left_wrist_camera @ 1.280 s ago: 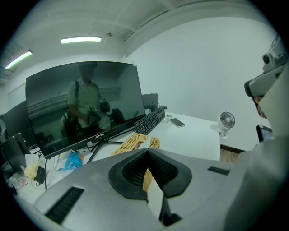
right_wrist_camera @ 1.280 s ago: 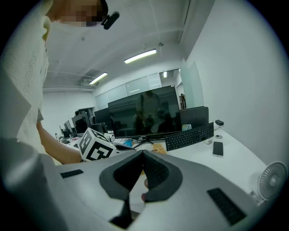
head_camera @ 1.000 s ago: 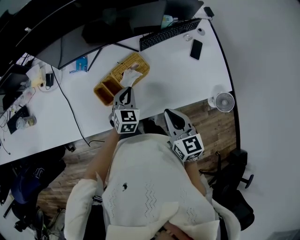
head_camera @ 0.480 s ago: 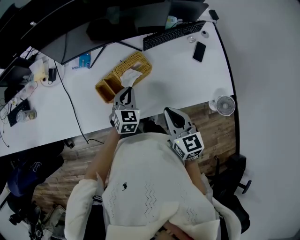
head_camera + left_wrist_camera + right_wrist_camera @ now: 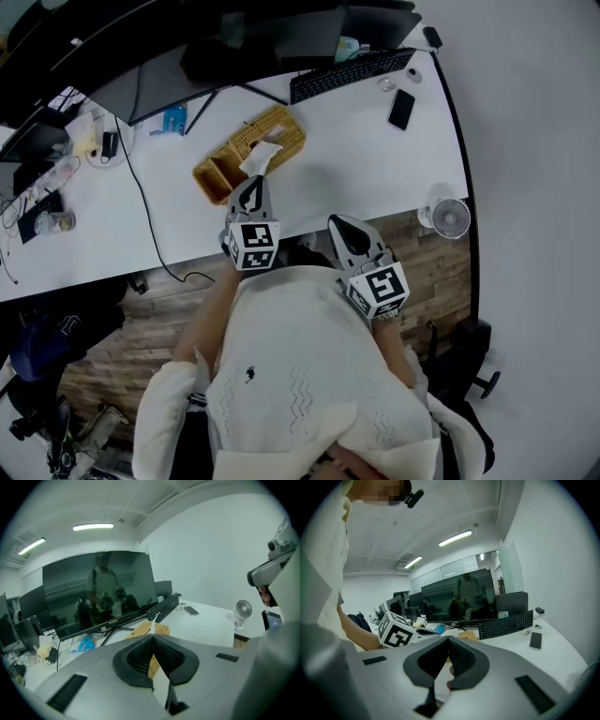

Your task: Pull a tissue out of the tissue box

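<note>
From the head view, your left gripper (image 5: 250, 187) pointed at the woven tissue box (image 5: 232, 157) on the white desk (image 5: 361, 159), its tip near the tissue (image 5: 262, 157) standing out of the top. Your right gripper (image 5: 341, 228) hung off the desk's near edge. In the left gripper view the jaws were pressed together, empty, and the monitor (image 5: 98, 590) logo was too small to read. In the right gripper view those jaws also met on nothing, and the marker cube (image 5: 396, 631) bore only black squares.

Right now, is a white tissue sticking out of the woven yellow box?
Yes, a crumpled white tissue stands up from the woven yellow box on the white desk.
</note>
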A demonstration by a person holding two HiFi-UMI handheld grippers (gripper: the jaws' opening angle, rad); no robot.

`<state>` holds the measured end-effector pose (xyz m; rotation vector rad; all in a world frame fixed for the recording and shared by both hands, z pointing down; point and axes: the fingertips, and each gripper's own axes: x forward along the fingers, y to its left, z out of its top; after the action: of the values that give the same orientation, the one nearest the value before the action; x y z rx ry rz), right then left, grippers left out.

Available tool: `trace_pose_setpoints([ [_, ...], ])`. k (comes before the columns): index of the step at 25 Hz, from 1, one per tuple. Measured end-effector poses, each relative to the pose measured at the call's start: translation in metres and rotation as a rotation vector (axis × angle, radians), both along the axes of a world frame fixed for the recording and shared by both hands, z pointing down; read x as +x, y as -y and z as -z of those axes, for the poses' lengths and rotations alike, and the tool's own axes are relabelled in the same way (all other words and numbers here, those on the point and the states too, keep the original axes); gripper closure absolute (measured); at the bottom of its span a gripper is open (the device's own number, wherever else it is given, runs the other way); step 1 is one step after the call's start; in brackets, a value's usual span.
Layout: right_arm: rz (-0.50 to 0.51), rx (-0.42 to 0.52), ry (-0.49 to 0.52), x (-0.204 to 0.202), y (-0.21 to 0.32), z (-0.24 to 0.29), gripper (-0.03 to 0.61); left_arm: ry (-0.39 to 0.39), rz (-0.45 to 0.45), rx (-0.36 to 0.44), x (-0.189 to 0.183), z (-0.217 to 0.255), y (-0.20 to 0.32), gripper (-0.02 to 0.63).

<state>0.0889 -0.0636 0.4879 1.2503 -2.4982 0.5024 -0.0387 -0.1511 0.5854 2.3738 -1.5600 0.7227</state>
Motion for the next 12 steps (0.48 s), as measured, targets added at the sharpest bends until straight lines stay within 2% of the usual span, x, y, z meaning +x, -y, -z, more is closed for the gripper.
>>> trace_pose_setpoints([
  [12,0.056,0.013,0.009,0.006,-0.006,0.000,0.577,-0.015,0.051,0.033,0.004,0.014,-0.015,0.601],
])
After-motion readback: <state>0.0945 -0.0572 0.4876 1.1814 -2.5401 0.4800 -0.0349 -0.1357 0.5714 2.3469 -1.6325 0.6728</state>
